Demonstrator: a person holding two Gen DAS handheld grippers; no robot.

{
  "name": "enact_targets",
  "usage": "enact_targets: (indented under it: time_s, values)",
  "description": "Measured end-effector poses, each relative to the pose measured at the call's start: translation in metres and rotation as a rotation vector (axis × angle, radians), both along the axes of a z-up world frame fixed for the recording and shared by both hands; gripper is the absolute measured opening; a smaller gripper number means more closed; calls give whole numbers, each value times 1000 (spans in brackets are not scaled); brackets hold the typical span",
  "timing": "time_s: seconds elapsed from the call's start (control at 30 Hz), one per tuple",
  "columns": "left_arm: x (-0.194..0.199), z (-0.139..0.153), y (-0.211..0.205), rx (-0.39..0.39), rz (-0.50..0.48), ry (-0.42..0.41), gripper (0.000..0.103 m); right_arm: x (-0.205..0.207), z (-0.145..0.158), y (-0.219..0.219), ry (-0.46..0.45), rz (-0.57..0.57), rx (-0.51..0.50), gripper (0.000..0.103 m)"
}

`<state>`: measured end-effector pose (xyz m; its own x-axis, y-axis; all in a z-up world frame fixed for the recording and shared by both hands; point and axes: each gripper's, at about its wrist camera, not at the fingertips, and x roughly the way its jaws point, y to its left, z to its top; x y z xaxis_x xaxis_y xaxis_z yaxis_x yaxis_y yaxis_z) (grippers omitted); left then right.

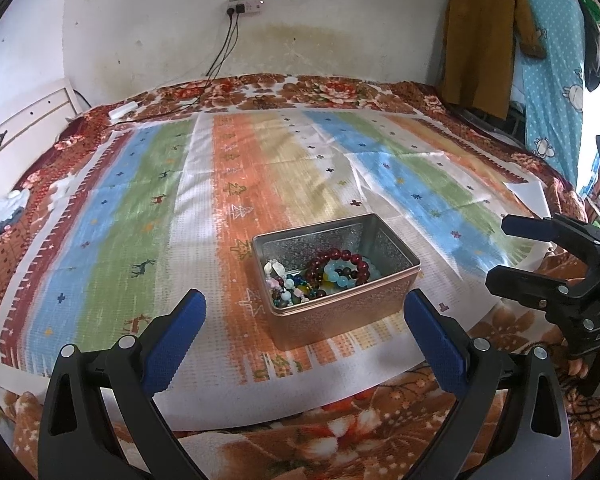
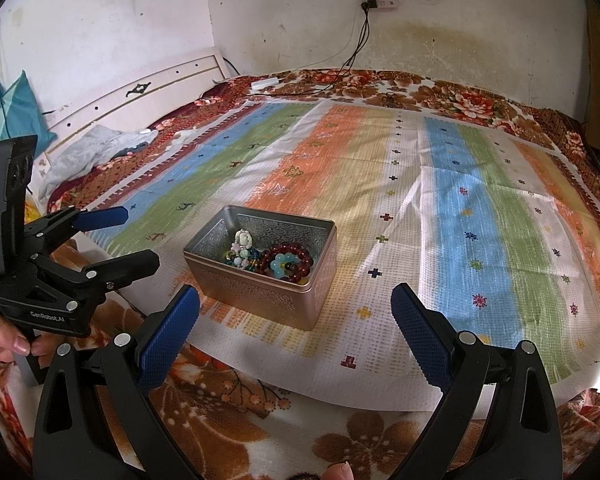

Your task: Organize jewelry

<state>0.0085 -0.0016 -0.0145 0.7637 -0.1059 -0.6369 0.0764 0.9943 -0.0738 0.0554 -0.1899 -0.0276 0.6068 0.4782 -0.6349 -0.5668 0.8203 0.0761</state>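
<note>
While both tongs hung over the near edge of the bed, nothing was in either of them. From the left wrist view, going left to right, the left gripper [image 1: 304, 316] stood released, its 2 blue pads wide apart with only cloth between them. Just past its pads, at about 12 o'clock, sat the tin box [image 1: 340, 312] on the striped cloth [image 1: 140, 220], lid off. Inside lay the jewelry: a pale shell piece [image 1: 275, 268] at the box's 9 o'clock side, small mixed beads [image 1: 290, 290] at its 7 o'clock corner, and a dark red bead bracelet [image 1: 342, 258] ringed around a pale blue bead bracelet [image 1: 342, 278] toward 3 o'clock. Farther out at 3 o'clock of the frame, the right gripper [image 1: 496, 254] also hung released, jaws spread and empty.

From the right wrist view the box sat at about 11 o'clock of that gripper's pads, well apart from them.

The bracelets looked light and, judging by how they slumped, strung on stretchy cord: limp as a whole, hard and slick bead by bead. A pinch across the cord between 2 beads, on the raised arc of the red one, would likely hold better than squeezing a single round bead. The pieces lay piled and touching, so lifting 1 could drag its neighbours. The shell piece seemed the most breakable. The tin itself was stiff but light and might slide on the cloth.
</note>
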Motion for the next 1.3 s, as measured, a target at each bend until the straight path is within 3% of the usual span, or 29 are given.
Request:
enact_targets:
  time_s: [1.3]
  values:
    - [-3,3,-3,0,-31,-7,97,-1,-3,1,0,-1,-6,97]
